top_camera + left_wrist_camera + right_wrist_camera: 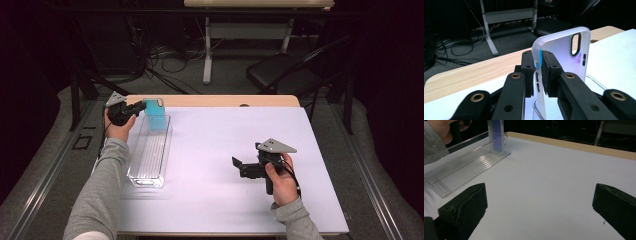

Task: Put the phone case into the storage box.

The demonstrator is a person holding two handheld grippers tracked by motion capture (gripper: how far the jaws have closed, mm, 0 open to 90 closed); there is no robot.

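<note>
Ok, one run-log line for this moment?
left tongs: shut on phone case | phone case: upright at clear tray far end | right tongs: open, holding nothing

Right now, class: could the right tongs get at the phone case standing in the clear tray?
Probably yes: the right tongs are open, with bare table between them and the phone case.

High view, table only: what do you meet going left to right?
Left gripper, shut on the phone case standing upright at the far end of the clear tray → bare white table → right gripper, open.
</note>
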